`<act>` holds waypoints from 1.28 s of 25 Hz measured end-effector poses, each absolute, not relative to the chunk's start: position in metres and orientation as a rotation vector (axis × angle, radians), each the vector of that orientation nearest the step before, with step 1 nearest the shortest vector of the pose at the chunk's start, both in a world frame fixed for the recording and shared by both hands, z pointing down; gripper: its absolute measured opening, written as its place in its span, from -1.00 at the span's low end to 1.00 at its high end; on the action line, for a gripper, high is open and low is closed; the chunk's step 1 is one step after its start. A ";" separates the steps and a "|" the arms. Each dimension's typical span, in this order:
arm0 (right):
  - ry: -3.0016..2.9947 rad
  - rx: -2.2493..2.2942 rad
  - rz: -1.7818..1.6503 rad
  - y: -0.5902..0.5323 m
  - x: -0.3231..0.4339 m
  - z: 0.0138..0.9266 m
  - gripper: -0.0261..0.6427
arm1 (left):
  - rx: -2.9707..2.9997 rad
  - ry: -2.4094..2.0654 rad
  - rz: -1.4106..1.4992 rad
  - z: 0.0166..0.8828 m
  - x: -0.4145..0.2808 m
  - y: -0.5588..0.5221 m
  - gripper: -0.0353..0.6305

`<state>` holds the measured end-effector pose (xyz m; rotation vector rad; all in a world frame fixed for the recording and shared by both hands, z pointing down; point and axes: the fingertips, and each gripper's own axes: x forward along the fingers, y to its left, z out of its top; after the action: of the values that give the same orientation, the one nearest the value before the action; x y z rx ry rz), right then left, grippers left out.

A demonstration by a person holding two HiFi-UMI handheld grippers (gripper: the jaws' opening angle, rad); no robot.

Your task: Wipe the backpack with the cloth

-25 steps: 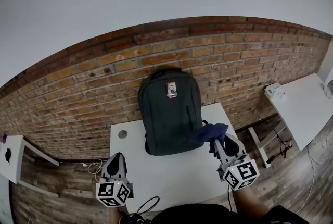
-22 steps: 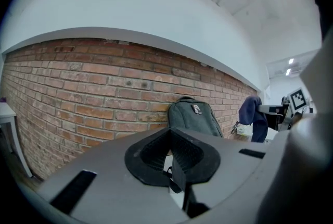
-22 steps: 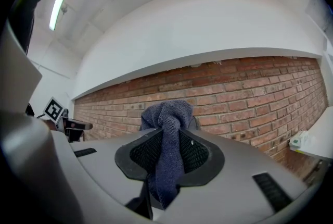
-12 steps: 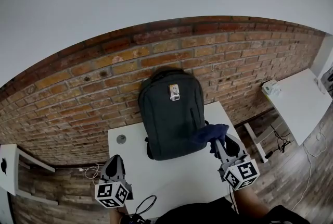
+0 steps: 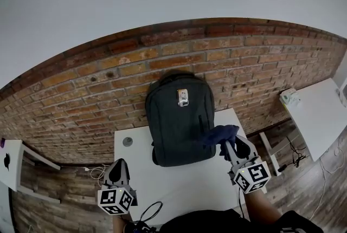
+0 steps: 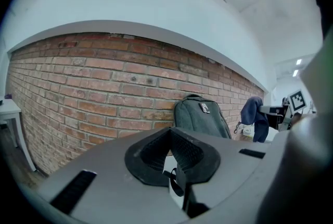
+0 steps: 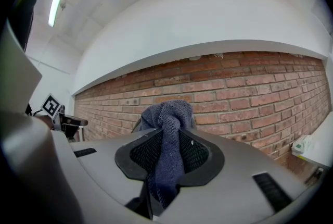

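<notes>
With the right hand-held gripper (image 5: 232,146) clamped on the blue cloth (image 5: 219,134) beside the mid-frame backpack (image 5: 178,118) on the counter (image 5: 162,186), flat overlapping strokes should suit best, while the empty, closed left hand-held gripper (image 5: 119,170) at lower left could steady it.

The backpack (image 5: 179,123) is dark grey, with a small pale label (image 5: 183,97) at its 12 o'clock. The cloth (image 5: 219,134) is dark blue. The surface (image 5: 184,186) is white. The brick wall (image 5: 81,91) is red-brown with pale joints. The left tongs (image 5: 120,166) and right tongs (image 5: 229,145) are grey, and their cubes have black-and-white squares.
</notes>
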<state>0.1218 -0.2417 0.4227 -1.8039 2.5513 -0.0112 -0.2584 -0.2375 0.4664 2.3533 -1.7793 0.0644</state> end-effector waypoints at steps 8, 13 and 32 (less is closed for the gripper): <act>2.608 -1.739 0.094 -0.285 0.145 0.411 -0.67 | 2.352 -1.856 0.057 0.448 -0.241 -0.226 -0.91; 2.606 -1.706 0.129 -0.322 0.146 0.401 -0.67 | 2.319 -1.920 0.052 0.441 -0.244 -0.220 -0.91; 2.682 -1.751 0.349 -0.420 0.118 0.360 -0.67 | 2.254 -1.949 0.102 0.452 -0.252 -0.217 -0.91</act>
<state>0.1178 -0.4204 0.3596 -1.7513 2.6817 0.3491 -0.2525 -0.2173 0.4518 2.2540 -1.9487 0.1016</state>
